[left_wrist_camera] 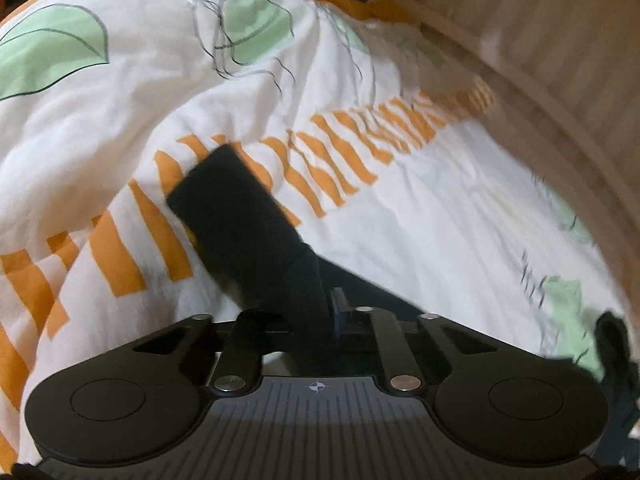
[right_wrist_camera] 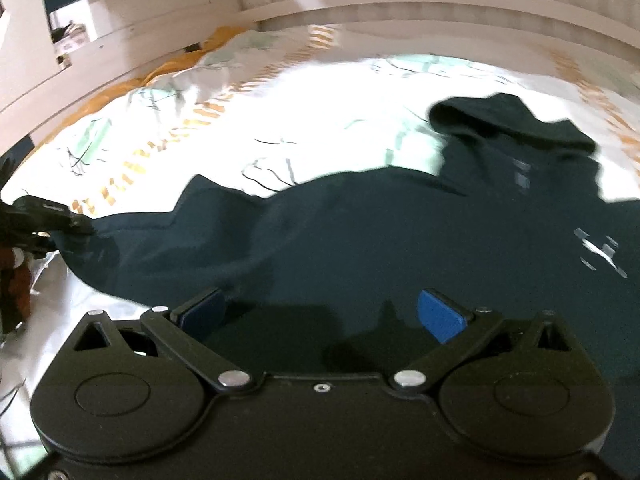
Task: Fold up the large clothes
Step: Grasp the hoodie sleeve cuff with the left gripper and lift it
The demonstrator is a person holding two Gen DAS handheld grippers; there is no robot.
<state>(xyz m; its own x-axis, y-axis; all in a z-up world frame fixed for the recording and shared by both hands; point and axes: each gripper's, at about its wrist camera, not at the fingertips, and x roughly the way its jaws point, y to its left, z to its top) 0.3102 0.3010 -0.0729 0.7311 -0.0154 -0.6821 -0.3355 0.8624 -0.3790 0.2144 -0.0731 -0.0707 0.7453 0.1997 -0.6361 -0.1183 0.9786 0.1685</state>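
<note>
On the bed, through your left wrist camera, your left gripper (left_wrist_camera: 335,312) has its jaws pinched tight on a dark strip of the garment (left_wrist_camera: 240,220), which runs up and away from the fingers over the white duvet (left_wrist_camera: 440,220) with its orange stripes and green leaf prints. A pale wooden bed frame (left_wrist_camera: 560,80) curves along the far right edge.

Over to your right wrist camera: your right gripper (right_wrist_camera: 322,316) has its jaws spread wide, blue pads (right_wrist_camera: 440,320) showing, nothing between them, poised just above the dark garment (right_wrist_camera: 360,240). The garment lies spread across the duvet (right_wrist_camera: 280,100), hood (right_wrist_camera: 512,120) at the far right. At the left edge, your left gripper (right_wrist_camera: 52,216) sits at the garment's corner. It's blurry all over.
</note>
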